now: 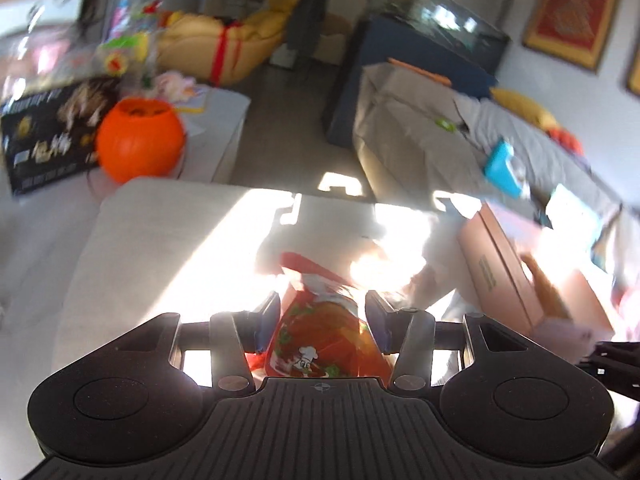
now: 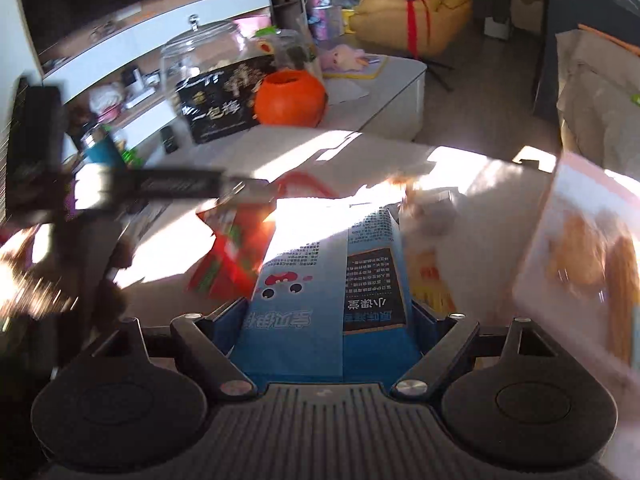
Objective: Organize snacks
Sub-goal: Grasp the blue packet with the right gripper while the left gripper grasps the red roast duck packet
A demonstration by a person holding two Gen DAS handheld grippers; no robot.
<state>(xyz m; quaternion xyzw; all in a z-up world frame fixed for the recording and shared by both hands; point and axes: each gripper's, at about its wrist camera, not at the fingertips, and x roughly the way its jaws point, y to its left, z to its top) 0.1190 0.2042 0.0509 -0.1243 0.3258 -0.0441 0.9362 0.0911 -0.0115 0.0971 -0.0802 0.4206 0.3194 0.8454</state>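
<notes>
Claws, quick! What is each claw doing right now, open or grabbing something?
Left claw: closed on the red snack bag.
Right claw: the blue snack bag sits between its fingers; a firm grip cannot be told.

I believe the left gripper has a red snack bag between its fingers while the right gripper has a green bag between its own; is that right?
Not quite: the bag between the right gripper's fingers is blue and white, not green, as the right wrist view shows. The rest stands: the left wrist view shows the left gripper with the red snack bag between its fingers.
</notes>
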